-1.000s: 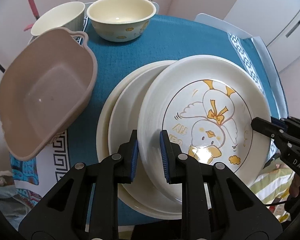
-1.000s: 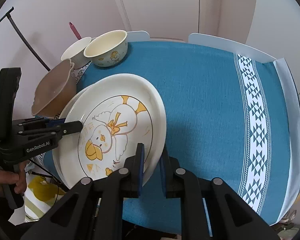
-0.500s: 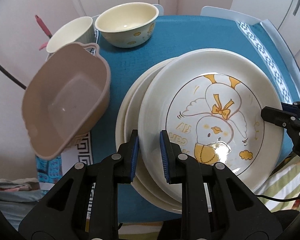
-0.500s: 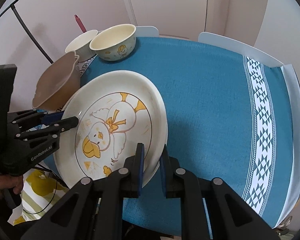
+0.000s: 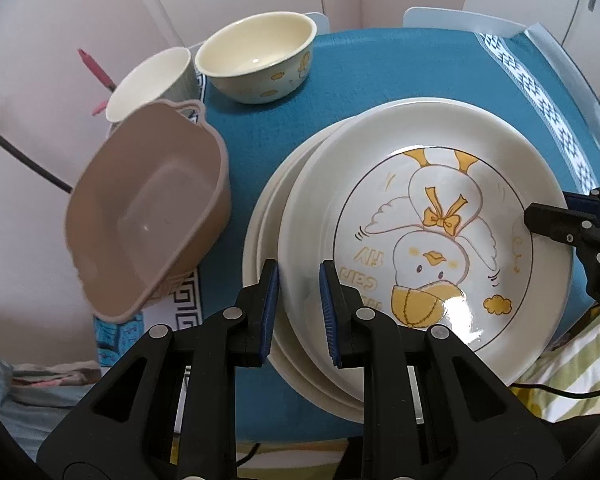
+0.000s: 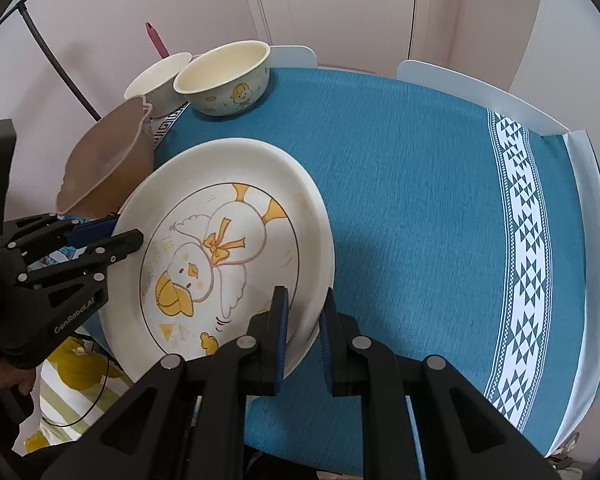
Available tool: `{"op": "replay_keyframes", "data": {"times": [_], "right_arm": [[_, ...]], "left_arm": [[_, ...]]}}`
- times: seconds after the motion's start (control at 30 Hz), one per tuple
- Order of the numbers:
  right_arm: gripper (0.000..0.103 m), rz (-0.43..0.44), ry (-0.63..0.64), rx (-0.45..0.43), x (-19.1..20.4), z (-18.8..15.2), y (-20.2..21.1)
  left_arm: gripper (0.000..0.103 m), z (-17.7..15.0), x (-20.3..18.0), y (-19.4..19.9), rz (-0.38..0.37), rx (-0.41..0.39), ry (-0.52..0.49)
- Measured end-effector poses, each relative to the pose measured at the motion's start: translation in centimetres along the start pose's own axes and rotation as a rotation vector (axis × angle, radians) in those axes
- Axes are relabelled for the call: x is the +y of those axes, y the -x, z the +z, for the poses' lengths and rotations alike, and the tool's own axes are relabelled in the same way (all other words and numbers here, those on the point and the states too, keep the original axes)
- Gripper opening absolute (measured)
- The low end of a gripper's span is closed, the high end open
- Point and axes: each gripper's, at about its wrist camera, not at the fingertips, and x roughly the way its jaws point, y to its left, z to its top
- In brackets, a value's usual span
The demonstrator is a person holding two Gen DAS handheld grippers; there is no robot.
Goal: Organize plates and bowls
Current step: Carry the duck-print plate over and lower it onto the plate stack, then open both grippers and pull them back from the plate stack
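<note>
Both hand-held grippers hold the duck plate [image 5: 440, 240] by opposite rims: the left hand-held gripper [image 5: 299, 292] and right hand-held gripper [image 6: 305, 328] are narrow, clamped on it. It sits on the plate stack [image 5: 266, 216] near the surface's front edge. Next, I judge, release. The blue surface [image 6: 420, 200] at right is free; the brown basin [image 5: 148, 216] crowds the left.

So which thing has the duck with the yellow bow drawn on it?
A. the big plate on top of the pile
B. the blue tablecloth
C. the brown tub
A: the duck with the bow is drawn on the top plate of the plate pile, which both tools grip by its rim.
</note>
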Motion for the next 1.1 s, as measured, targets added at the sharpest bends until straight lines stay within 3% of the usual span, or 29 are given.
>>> {"op": "replay_keyframes", "data": {"times": [1.1], "right_arm": [[0.014,-0.053,0.004,0.098,0.7,1.2,-1.0]], "left_arm": [[0.018,0.1,-1.0,-0.2,0.083,0.031,-0.012]]}}
